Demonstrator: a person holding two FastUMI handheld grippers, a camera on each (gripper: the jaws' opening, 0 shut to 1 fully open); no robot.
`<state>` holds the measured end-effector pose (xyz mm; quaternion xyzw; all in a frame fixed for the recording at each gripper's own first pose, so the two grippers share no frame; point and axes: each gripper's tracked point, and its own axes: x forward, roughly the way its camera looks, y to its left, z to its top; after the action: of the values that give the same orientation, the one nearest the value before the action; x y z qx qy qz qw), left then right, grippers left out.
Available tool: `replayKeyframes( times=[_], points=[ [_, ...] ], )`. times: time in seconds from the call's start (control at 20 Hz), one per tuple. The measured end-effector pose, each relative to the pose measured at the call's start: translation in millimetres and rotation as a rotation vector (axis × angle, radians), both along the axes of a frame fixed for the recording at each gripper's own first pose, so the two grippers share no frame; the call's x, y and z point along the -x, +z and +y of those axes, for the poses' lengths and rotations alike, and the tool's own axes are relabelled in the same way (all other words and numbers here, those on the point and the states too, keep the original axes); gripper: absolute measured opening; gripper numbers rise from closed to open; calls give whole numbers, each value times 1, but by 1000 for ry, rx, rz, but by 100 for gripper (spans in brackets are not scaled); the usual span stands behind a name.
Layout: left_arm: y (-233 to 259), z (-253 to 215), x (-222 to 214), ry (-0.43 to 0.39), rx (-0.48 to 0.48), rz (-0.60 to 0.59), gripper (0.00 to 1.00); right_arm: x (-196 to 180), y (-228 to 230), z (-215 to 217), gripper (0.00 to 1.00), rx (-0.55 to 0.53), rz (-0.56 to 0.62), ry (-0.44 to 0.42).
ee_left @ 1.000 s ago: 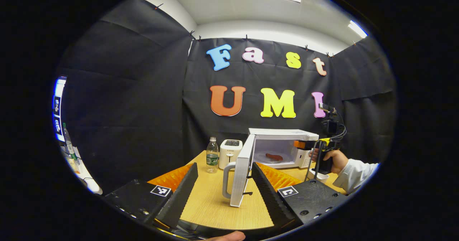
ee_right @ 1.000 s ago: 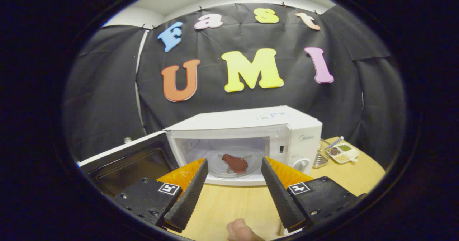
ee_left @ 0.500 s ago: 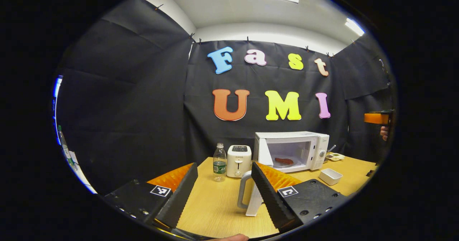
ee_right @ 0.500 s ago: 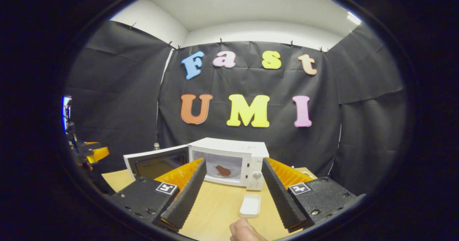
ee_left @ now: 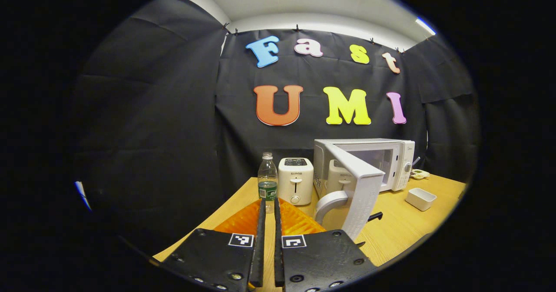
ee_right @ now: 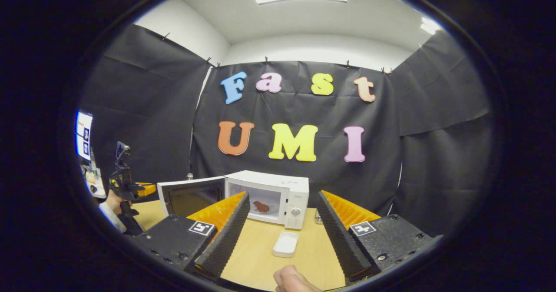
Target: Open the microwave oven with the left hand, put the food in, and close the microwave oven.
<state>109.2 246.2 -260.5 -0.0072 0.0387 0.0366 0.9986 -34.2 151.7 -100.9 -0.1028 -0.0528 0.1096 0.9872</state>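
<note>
The white microwave (ee_left: 391,159) stands at the back of the wooden table (ee_left: 391,235) with its door (ee_left: 362,187) swung open. The grey handle (ee_left: 328,201) of the door faces me. My left gripper (ee_left: 269,205) is shut on nothing, just left of the door. In the right gripper view the microwave (ee_right: 289,194) shows a reddish-brown piece of food (ee_right: 260,206) on its turntable, beside the open door (ee_right: 191,197). My right gripper (ee_right: 282,198) is open and empty, well back from the oven. The left gripper (ee_right: 130,185) is at far left, held in a hand.
A white toaster (ee_left: 295,180) and a clear water bottle (ee_left: 268,181) stand left of the microwave. A small white dish (ee_left: 420,198) lies on the table in front of it, and the same dish (ee_right: 286,244) lies between my right fingers. A thumb (ee_right: 292,279) shows at the bottom.
My left gripper's fingers have shut and it has shifted to the outer side of the door. My right gripper has drawn far back from the microwave, leaving the food inside.
</note>
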Motion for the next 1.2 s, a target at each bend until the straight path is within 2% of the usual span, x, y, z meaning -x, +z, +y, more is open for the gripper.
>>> replayKeyframes(
  times=[0.6,0.65,0.7,1.05,1.1,1.2],
  points=[
    [-22,-32,-9,-55,69,23,9,14,16,-24,92,-36,-4,-8],
    [-18,-38,-1,-69,86,15,10,15,17,-26,92,-36,-7,-9],
    [-22,-44,-5,-74,99,18,0,15,18,-28,92,-36,-9,-14],
    [-20,-103,-6,-175,90,11,0,8,13,-44,92,-48,10,-37],
    [-19,-113,-8,-189,88,8,0,7,13,-47,98,-50,12,-41],
    [-15,-135,-12,-216,84,-4,0,8,12,-52,98,-51,12,-41]
  ],
)
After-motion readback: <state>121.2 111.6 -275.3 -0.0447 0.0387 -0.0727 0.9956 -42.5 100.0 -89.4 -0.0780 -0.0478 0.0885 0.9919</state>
